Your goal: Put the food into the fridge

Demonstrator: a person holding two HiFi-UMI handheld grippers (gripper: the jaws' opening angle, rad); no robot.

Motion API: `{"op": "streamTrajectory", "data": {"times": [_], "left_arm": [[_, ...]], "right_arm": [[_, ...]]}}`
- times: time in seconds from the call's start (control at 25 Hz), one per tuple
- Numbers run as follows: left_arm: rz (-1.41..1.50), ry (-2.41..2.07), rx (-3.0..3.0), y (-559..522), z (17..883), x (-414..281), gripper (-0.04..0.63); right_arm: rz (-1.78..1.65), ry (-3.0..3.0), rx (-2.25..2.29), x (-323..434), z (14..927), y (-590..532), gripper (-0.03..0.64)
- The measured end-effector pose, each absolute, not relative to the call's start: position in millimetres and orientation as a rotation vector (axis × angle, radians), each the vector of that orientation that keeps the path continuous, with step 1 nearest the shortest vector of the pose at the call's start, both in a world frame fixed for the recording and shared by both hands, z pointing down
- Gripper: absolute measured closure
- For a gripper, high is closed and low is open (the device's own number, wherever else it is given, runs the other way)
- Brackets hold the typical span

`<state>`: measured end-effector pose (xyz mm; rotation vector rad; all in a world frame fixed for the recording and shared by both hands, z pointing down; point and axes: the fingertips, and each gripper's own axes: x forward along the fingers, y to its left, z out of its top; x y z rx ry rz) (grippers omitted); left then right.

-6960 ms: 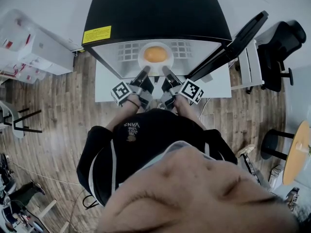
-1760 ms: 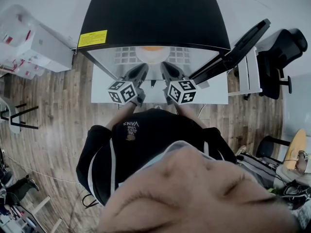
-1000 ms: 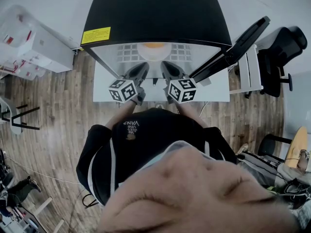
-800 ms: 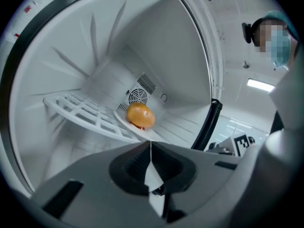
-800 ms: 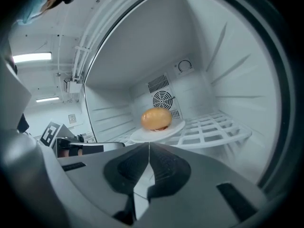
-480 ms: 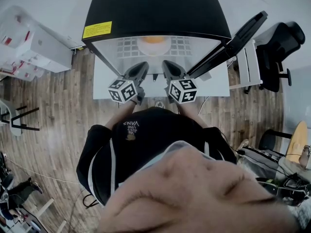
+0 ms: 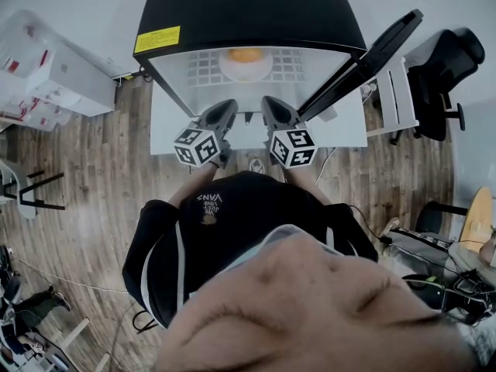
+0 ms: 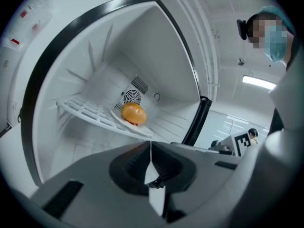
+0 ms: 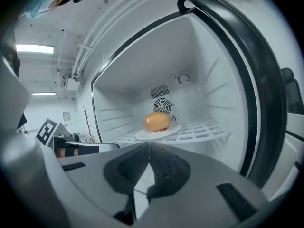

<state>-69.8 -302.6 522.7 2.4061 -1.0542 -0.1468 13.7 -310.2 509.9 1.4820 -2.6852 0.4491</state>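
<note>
An orange bun (image 7: 245, 54) (image 8: 133, 113) (image 9: 157, 121) lies on a white plate (image 7: 246, 67) (image 9: 159, 132) that rests on the wire shelf (image 7: 288, 69) (image 8: 83, 109) (image 9: 202, 128) inside the open black fridge (image 7: 248, 10). My left gripper (image 7: 224, 113) (image 8: 150, 145) and right gripper (image 7: 270, 111) (image 9: 148, 145) are both shut and hold nothing. They sit side by side outside the fridge's opening, short of the shelf and apart from the plate.
The fridge door (image 7: 364, 60) stands swung open at the right. A white table (image 7: 341, 130) lies under the fridge's front. White boxes (image 7: 46, 76) are at the left, a black office chair (image 7: 446, 72) at the right, on a wood floor.
Seven seconds ago both grippers reached in beside the plate on the shelf. Since then they have pulled back out of the fridge, and the plate with the bun stays on the shelf.
</note>
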Motion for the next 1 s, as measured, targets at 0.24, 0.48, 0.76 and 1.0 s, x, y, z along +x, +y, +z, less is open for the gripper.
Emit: {"op": "streamTrajectory", "data": {"times": [0.24,0.48,0.76,1.0], "left_arm": [[-0.138,-1.041,2.421,-290.5,521.4,-70.6,0.574],[-0.133,-1.023,2.425,-278.2,523.2,-73.4,0.574],[-0.130,-1.010,2.432,-264.6,524.3,-78.9,0.574],[-0.134,-0.999,2.437,-257.0,523.1,-82.6,0.574]], "right_arm": [[0.446,-2.675,1.519,16.0,509.1,-296.9,0.604],[0.443,-2.662,1.553,15.6,509.4,-283.4,0.604],[0.440,-2.646,1.582,12.8,509.7,-269.6,0.604],[0.434,-2.637,1.601,10.1,509.6,-261.2,0.604]]}}
